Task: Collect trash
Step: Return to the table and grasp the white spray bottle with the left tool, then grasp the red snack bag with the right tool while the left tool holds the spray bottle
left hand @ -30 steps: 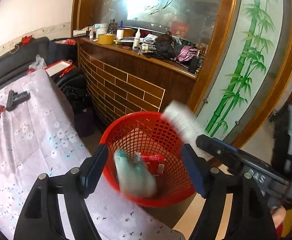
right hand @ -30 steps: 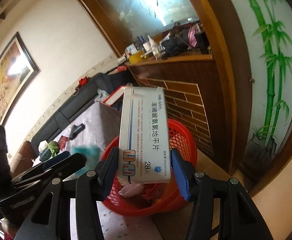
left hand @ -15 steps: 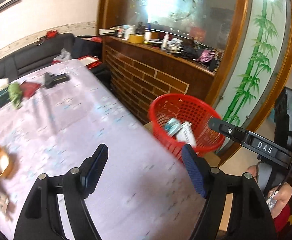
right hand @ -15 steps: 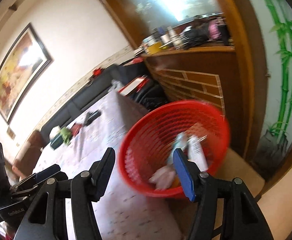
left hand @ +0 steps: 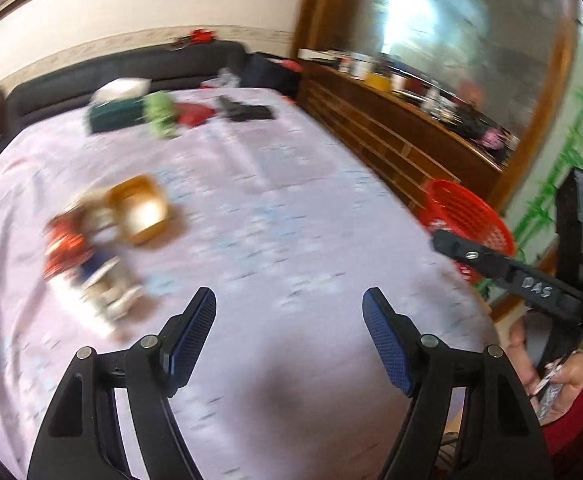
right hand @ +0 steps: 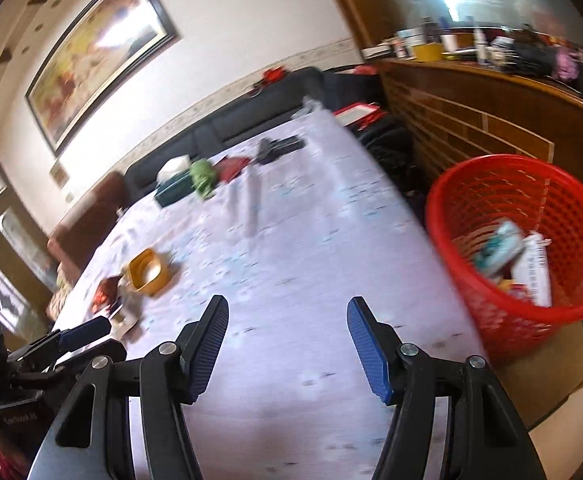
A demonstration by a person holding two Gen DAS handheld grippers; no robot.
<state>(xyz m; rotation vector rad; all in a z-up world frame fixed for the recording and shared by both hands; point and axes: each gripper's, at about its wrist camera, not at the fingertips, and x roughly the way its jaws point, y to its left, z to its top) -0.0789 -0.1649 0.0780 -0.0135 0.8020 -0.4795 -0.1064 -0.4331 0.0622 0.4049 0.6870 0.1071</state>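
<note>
Nearest the cameras, the left gripper (left hand: 289, 304) hangs over the pale floral tablecloth (left hand: 275, 208) with its blue-padded jaws standing well apart and nothing between them. The right gripper (right hand: 287, 312) is in the same state: jaws spread, empty, bare cloth showing in the gap; they have just been opening, with no object between them now. In the left wrist view the right gripper's black body shows at the right edge, with the person's hand (left hand: 551, 376) wrapped round its handle. A little farther out on the cloth, to the left, lies a blurred cluster of small packets (left hand: 87, 264), red, blue and white, and just beyond it, touching or nearly so, a shallow yellow container (right hand: 147, 272). Off the table's right edge stands the red mesh basket (right hand: 491, 200), near the brick-patterned wooden counter (right hand: 471, 108); inside it lie a white medicine box (right hand: 535, 276) and a teal-and-white packet (right hand: 499, 244) on other scraps. At the table's far end sit a dark green tissue box (right hand: 175, 188), a green crumpled item (right hand: 203, 176), a red wallet-like thing (right hand: 233, 168) and a black object (right hand: 279, 146), in front of a dark sofa (right hand: 251, 116).
</note>
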